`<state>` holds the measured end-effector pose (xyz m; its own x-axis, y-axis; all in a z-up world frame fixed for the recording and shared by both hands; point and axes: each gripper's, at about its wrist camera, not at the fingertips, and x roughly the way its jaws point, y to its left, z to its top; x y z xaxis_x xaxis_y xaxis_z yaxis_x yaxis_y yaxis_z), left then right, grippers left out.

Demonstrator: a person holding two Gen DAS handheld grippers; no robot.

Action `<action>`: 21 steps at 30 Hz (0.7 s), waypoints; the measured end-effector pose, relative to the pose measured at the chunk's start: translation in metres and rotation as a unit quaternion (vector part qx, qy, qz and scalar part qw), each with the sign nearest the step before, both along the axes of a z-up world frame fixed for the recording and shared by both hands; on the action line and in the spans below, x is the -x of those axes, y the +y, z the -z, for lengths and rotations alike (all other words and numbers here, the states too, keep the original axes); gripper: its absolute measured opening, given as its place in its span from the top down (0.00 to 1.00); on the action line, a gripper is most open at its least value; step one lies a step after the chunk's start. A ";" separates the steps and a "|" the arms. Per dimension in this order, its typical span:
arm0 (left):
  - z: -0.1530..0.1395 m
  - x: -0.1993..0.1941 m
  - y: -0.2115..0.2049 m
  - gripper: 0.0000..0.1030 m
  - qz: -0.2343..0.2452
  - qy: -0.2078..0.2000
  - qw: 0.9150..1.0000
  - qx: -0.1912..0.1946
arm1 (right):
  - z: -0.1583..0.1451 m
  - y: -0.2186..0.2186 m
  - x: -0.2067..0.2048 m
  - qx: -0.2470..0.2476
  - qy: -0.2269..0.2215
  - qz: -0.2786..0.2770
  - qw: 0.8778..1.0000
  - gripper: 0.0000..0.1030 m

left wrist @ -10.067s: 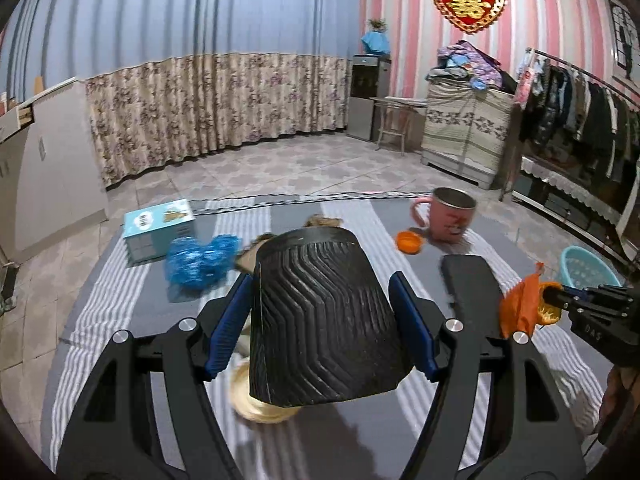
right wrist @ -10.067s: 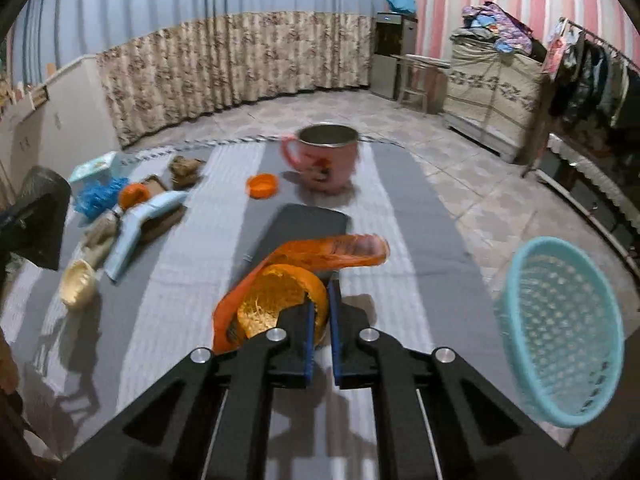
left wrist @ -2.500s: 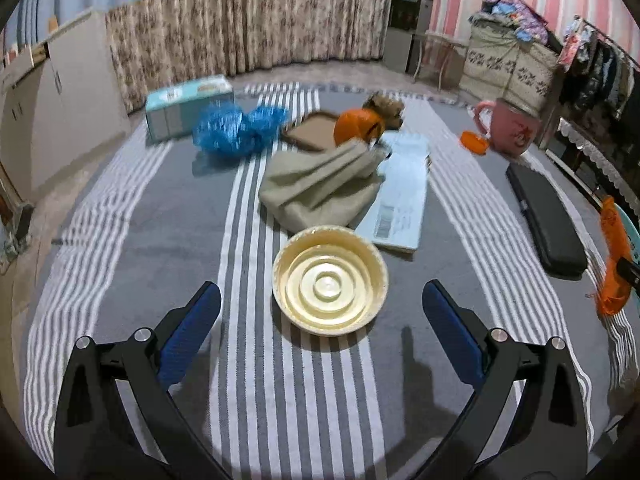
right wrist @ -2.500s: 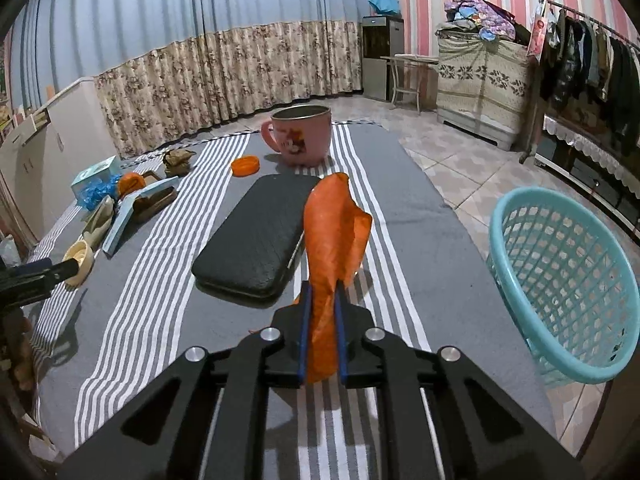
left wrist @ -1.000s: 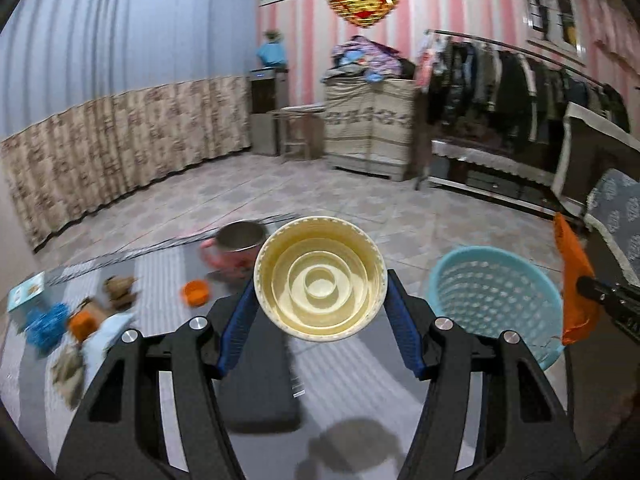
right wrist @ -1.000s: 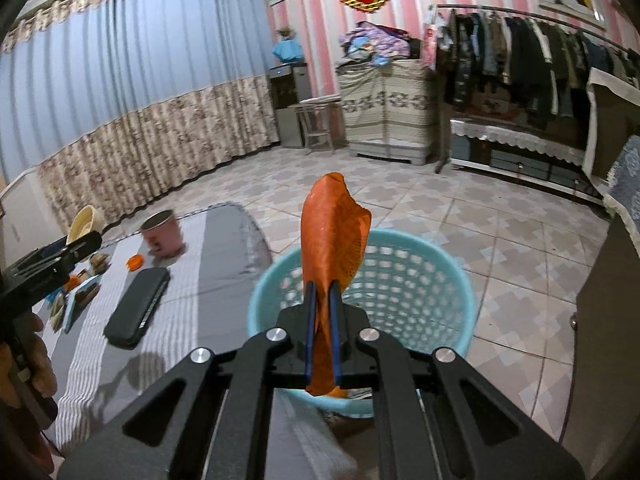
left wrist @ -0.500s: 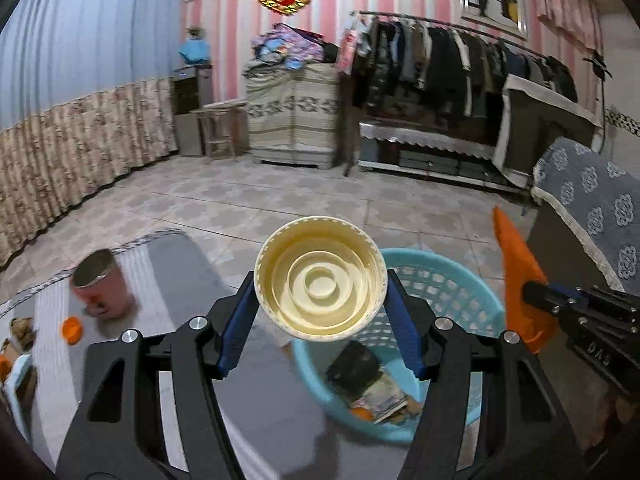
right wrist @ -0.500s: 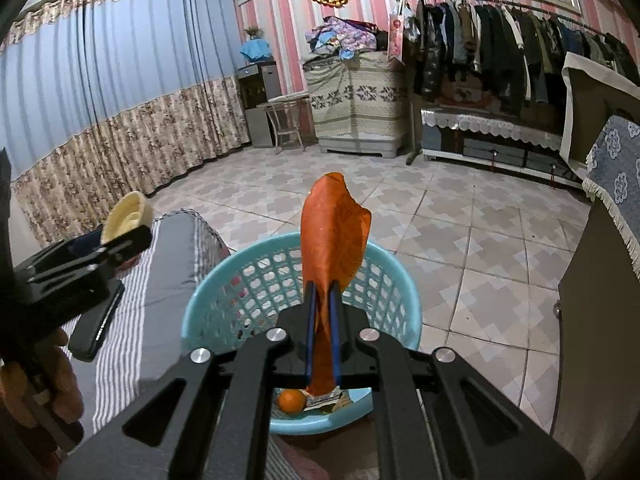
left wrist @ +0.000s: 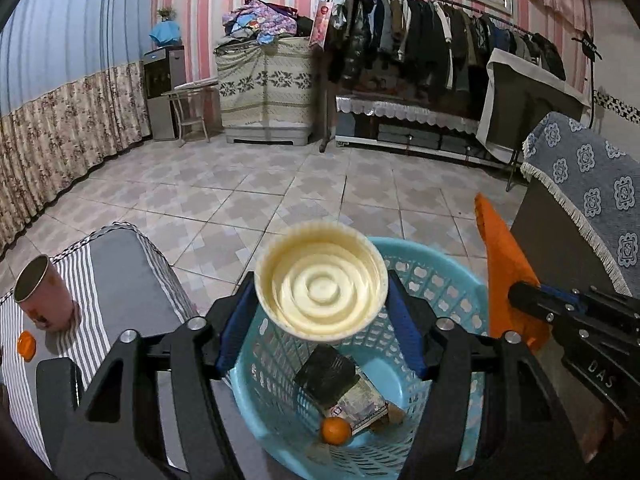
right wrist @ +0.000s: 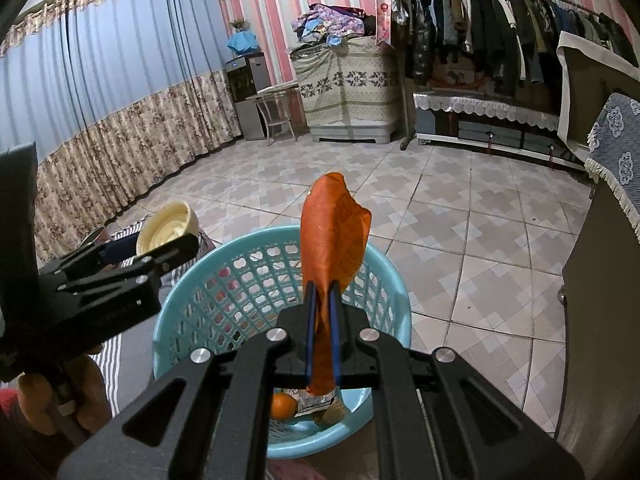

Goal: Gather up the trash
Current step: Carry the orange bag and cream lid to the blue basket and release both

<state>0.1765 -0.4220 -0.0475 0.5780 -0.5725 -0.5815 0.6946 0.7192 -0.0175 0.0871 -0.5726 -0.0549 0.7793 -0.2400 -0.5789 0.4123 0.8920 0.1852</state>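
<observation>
A cream plastic cup [left wrist: 320, 288], its ribbed bottom facing the camera, sits between the blue pads of my left gripper [left wrist: 322, 280], whose jaws are opening while both pads still touch its rim. It hangs over the near rim of a turquoise basket [left wrist: 440, 264] on the floor. My right gripper [right wrist: 322, 292] is shut on an orange wrapper [right wrist: 332, 232] that stands up above the basket [right wrist: 192, 304]. In the right wrist view the left gripper [right wrist: 160, 248] and the cup [right wrist: 168, 228] are over the basket's left edge. The basket holds a small orange [left wrist: 336, 430], a black item [left wrist: 326, 376] and a printed packet [left wrist: 356, 400].
The striped table cloth [left wrist: 120, 280] lies left of the basket with a pink mug [left wrist: 44, 296], an orange lid [left wrist: 27, 345] and a black case [left wrist: 56, 376]. A dark cabinet under a blue cloth [left wrist: 580, 184] stands close on the right. Tiled floor stretches beyond.
Both grippers have swung away from the table to above the basket, which now lies closer and lower in both views. The cup sits slightly tilted between the left pads.
</observation>
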 end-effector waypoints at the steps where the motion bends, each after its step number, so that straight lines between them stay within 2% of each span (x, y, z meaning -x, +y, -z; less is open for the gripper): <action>1: 0.000 0.000 0.001 0.32 -0.004 -0.003 1.000 -0.001 | 0.001 -0.001 -0.001 -0.001 0.000 0.000 1.000 0.93; 10: -0.024 -0.012 0.030 0.14 -0.056 -0.038 0.998 0.013 | 0.011 0.005 -0.008 -0.007 0.005 -0.009 1.000 0.93; 21: -0.047 -0.018 0.086 0.11 -0.120 -0.073 0.990 0.017 | 0.023 0.027 -0.048 -0.009 0.033 -0.034 0.999 0.93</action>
<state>0.1950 -0.3364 -0.0002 0.7757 -0.4268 -0.4649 0.5016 0.8640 0.0438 0.1348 -0.5460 -0.0779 0.7535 -0.1773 -0.6331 0.3625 0.9154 0.1751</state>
